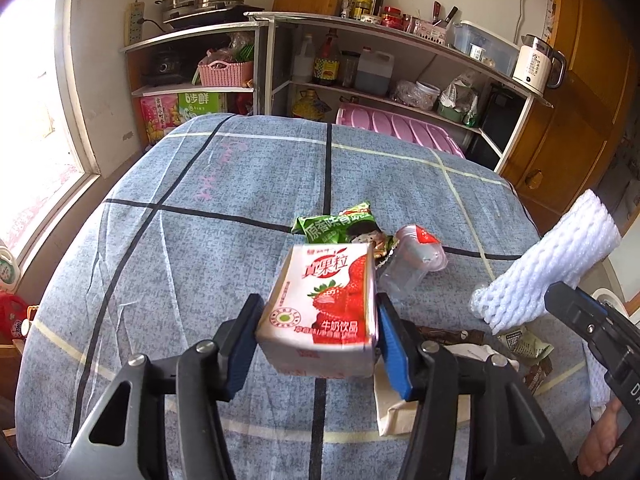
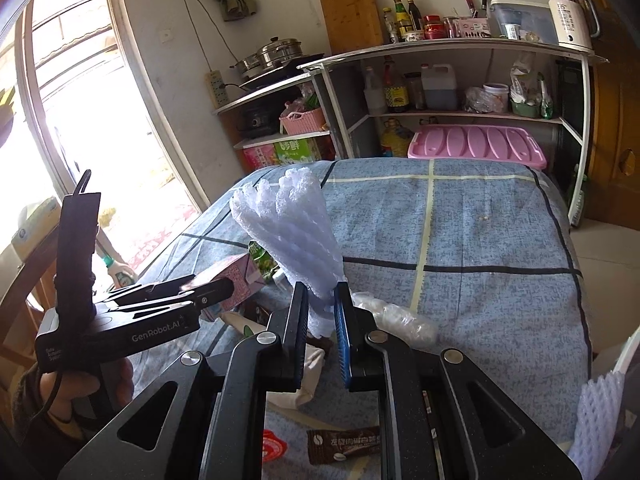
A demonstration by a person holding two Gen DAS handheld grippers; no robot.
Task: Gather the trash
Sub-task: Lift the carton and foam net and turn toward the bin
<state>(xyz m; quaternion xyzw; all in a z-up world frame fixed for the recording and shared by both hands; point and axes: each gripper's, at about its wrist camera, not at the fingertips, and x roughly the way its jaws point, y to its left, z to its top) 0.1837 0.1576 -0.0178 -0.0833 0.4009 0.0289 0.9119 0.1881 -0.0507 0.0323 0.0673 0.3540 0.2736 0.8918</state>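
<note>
The milk carton (image 1: 324, 312) sits between the left gripper (image 1: 320, 334) fingers, above the table (image 1: 200, 240); snack wrapper (image 1: 336, 226) and plastic cup (image 1: 416, 260) lie behind it; foam net (image 1: 548, 268) to its right

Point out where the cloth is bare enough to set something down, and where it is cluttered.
Bare: the blue checked cloth from the window side to the far edge by the shelves, beyond the green wrapper. Crowded: near right, around the plastic cup, brown sachet and paper scraps.
</note>
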